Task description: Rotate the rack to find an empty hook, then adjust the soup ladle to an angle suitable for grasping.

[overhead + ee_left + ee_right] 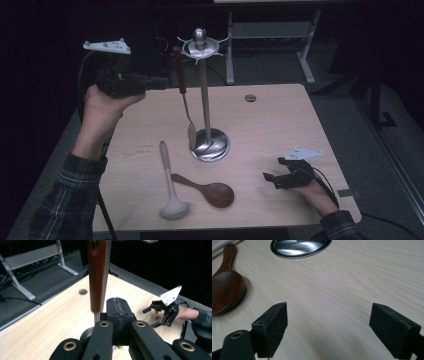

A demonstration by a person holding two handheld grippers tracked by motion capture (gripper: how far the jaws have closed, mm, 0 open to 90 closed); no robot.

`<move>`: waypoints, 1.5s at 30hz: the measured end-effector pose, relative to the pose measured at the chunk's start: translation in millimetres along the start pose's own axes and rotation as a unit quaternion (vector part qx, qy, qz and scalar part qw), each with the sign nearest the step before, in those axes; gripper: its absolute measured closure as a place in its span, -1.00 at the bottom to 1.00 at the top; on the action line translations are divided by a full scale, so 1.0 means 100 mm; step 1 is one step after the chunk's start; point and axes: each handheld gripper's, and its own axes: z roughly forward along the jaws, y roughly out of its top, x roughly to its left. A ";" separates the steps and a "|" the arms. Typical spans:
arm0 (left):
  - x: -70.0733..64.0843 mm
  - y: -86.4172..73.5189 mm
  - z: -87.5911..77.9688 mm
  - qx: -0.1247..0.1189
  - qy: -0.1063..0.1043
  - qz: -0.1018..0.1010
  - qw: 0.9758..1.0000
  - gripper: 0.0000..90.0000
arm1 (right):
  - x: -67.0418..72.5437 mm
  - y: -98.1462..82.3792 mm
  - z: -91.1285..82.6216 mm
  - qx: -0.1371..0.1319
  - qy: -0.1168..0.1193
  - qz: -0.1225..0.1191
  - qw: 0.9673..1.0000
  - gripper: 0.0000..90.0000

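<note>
Left tongs (162,83) pressed shut, empty, just beside red-handled turner (181,80) hanging from stand (204,100) hook for upright storage. Right tongs (272,181) spread wide, resting idle on desk (280,120). Ladle (170,190) and wooden spoon (212,192) lying flat, awaiting hanging.

The left tool (117,315) sits bottom center, jaws pressed together, just right of a hanging brown handle (96,277). The right tool (160,315) rests at right on the counter (50,320).

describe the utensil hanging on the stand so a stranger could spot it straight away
Find the metal stand at the table's middle. Hanging left of its pole is a spatula with a reddish-brown handle and metal blade. The ladle and wooden spoon lie flat; it alone hangs.
</note>
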 end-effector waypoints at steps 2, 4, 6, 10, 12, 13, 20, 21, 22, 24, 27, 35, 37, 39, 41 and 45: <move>0.01 -0.11 0.03 0.004 -0.001 -0.006 1.000 0.99 | 0.00 0.00 0.00 0.000 0.000 -0.002 1.000 -0.67; 0.01 -0.22 0.06 0.010 -0.001 -0.009 1.000 0.98 | 0.00 0.00 0.00 0.000 0.000 -0.002 1.000 -0.67; 0.01 -0.34 0.09 0.018 -0.003 -0.011 1.000 0.97 | 0.00 0.00 0.00 0.000 0.000 -0.002 1.000 -0.67; -0.01 -0.57 0.16 0.033 -0.002 -0.012 0.999 0.97 | 0.00 0.00 0.01 0.000 0.000 -0.002 1.000 -0.67; -0.03 -0.68 0.19 0.040 0.000 -0.010 0.999 0.97 | 0.00 0.00 0.01 0.002 0.001 -0.002 1.000 -0.67; -0.04 -0.73 0.21 0.046 -0.001 -0.006 0.999 0.99 | 0.00 0.00 0.01 0.003 0.001 -0.003 1.000 -0.67; -0.15 -1.14 0.37 0.077 -0.001 0.005 0.997 0.99 | 0.01 0.00 0.02 0.005 0.003 -0.006 1.000 -0.67; -0.15 -1.21 0.40 0.082 -0.001 0.005 0.997 0.99 | 0.01 0.00 0.02 0.005 0.003 -0.006 1.000 -0.67; -0.16 -1.28 0.42 0.085 -0.002 0.004 0.996 0.99 | 0.01 0.00 0.02 0.006 0.003 -0.006 1.000 -0.67; -0.18 -1.42 0.46 0.090 -0.004 0.000 0.996 0.99 | 0.01 0.00 0.02 0.009 0.003 -0.005 1.000 -0.67; -0.23 -1.61 0.52 0.097 0.001 -0.002 0.995 0.99 | 0.01 0.00 0.03 0.009 0.003 -0.007 1.000 -0.67; -0.30 -2.13 0.73 0.126 -0.002 -0.021 0.992 0.99 | 0.02 0.00 0.04 0.010 0.005 -0.007 1.000 -0.67; -0.31 -2.23 0.78 0.135 0.000 -0.021 0.991 0.99 | 0.02 0.00 0.04 0.010 0.005 -0.008 1.000 -0.67; -0.32 -2.30 0.83 0.147 -0.005 -0.021 0.989 0.99 | 0.01 0.00 0.04 0.011 0.006 -0.009 1.000 -0.67; -0.34 -2.35 0.85 0.146 -0.005 -0.029 0.989 0.99 | 0.01 0.00 0.04 0.010 0.006 -0.010 1.000 -0.67; -0.37 -2.51 0.94 0.174 -0.015 -0.033 0.984 0.99 | 0.01 0.00 0.04 0.012 0.007 -0.011 1.000 -0.67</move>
